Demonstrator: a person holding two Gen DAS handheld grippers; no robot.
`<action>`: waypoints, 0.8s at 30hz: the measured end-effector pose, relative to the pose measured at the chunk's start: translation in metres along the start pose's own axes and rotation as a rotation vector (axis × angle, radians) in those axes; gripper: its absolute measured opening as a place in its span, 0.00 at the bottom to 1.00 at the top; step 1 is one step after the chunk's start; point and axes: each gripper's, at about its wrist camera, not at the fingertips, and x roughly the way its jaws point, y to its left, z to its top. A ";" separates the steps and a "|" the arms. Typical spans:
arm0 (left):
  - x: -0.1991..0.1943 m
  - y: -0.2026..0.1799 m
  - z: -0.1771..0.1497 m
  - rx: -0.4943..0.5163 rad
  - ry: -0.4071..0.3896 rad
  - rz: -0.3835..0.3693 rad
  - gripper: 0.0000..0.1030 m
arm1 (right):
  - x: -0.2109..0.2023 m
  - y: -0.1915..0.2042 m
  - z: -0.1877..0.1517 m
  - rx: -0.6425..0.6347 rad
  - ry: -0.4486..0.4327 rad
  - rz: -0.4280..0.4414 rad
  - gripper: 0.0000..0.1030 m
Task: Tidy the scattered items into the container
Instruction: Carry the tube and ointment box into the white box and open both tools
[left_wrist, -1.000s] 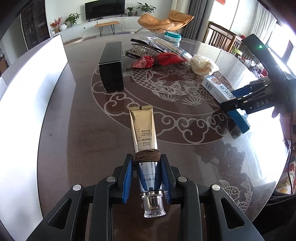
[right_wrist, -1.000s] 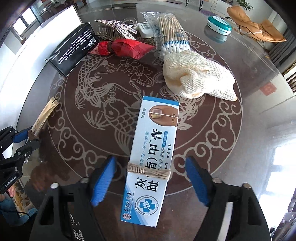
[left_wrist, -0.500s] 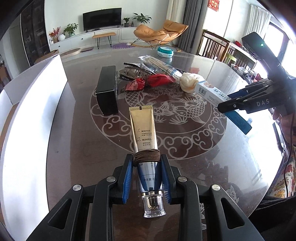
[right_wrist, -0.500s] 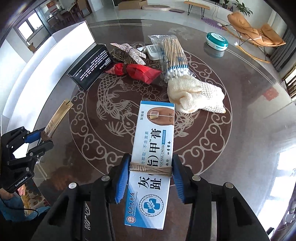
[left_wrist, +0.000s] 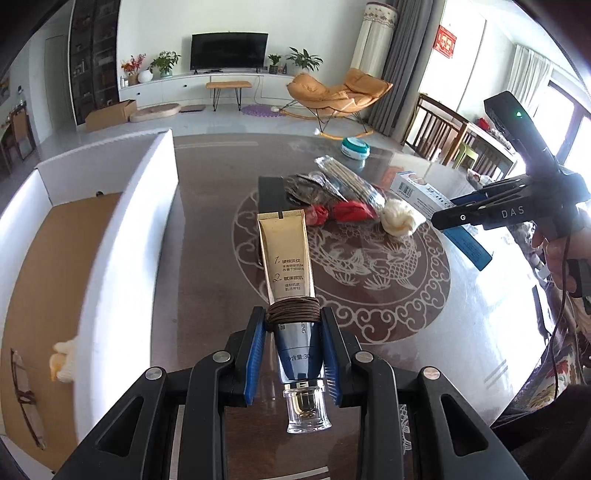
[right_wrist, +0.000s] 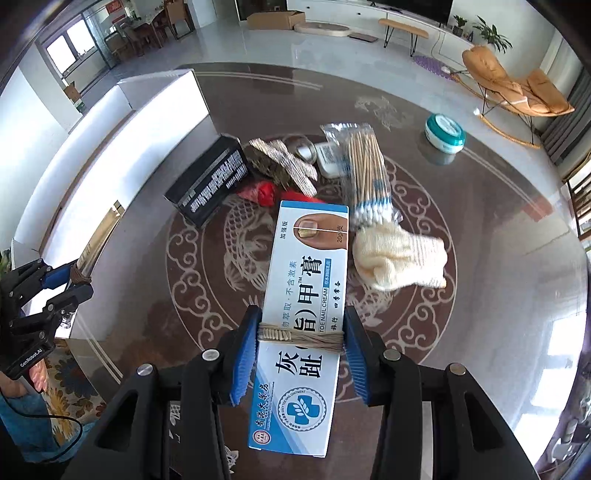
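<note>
My left gripper (left_wrist: 291, 352) was clamped on the gold-and-blue plastic cosmetic tube (left_wrist: 290, 280) just below its brown cord wrapping, held above the glass-topped round table (left_wrist: 207, 229). The tube looked light, soft and slick, so I judged the corded band the safest hold. My right gripper (right_wrist: 301, 352), having just closed, pinched the white-and-blue cardboard toe-nail cream box (right_wrist: 304, 306) at its cord: stiff, light, crushable. Only the left view showed inside the white open container (left_wrist: 110, 258); only the right showed the box's printed face.
</note>
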 end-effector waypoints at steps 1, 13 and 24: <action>-0.009 0.010 0.003 -0.010 -0.015 0.011 0.28 | -0.007 0.007 0.010 -0.011 -0.016 0.004 0.43; -0.079 0.184 -0.003 -0.248 -0.060 0.211 0.28 | -0.042 0.179 0.129 -0.217 -0.152 0.195 0.43; -0.049 0.252 -0.013 -0.343 0.051 0.298 0.28 | 0.026 0.346 0.172 -0.414 -0.139 0.293 0.43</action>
